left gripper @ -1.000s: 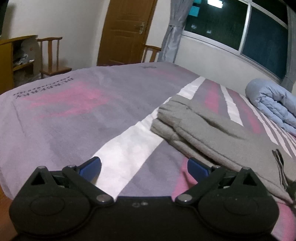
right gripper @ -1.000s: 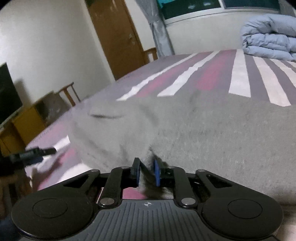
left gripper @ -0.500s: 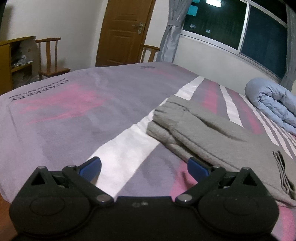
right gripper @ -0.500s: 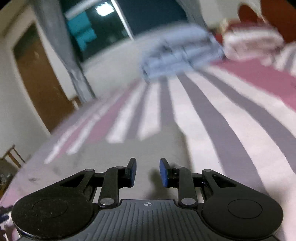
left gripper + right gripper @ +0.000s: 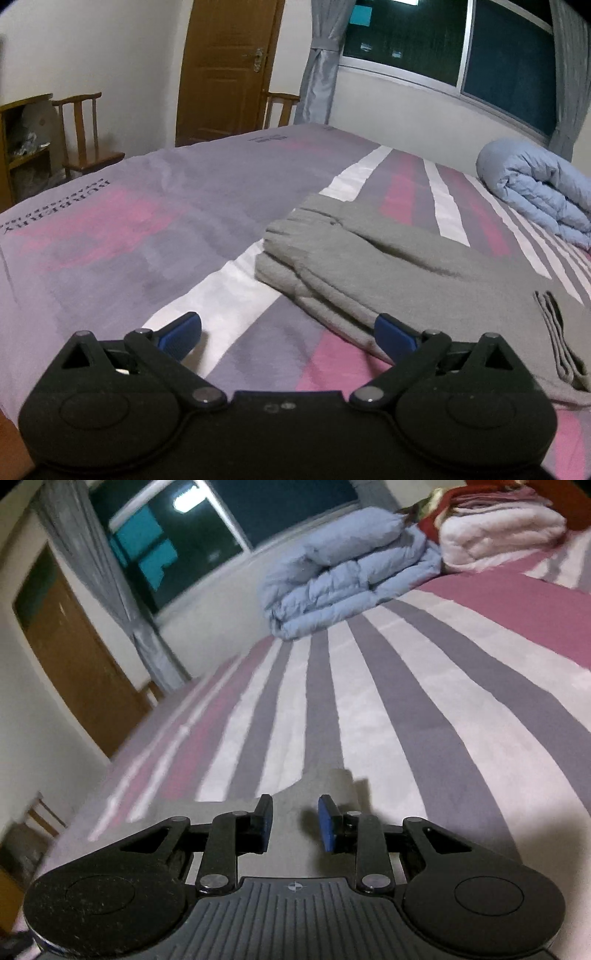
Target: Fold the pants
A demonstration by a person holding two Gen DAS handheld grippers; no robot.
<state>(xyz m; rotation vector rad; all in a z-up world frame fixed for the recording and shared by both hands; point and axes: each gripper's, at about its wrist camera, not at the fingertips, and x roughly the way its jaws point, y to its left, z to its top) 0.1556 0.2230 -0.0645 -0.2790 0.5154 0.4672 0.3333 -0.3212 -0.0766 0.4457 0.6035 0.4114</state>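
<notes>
The grey pants [image 5: 369,266] lie folded lengthwise on the striped bed, waistband toward the door and layered ends at the right [image 5: 554,332]. My left gripper [image 5: 288,332] hovers low over the bedspread in front of them, open wide. Its right fingertip [image 5: 391,332] is close to the pants' near edge and nothing is between the pads. In the right wrist view my right gripper [image 5: 295,819] stands open with a narrow gap. A grey end of the pants [image 5: 332,782] lies flat beneath and just beyond its fingers, and no cloth is pinched.
A rolled light-blue duvet [image 5: 343,565] lies at the far side of the bed by the window, with folded white and red bedding [image 5: 498,535] beside it. A wooden chair [image 5: 85,136] and a shelf stand past the bed's left edge near the door [image 5: 225,66].
The right wrist view swung from the grey pants to the striped bed and duvet. Grey cloth was bunched between the right pads a second ago; now the gap is bare. The left gripper drifted slightly.
</notes>
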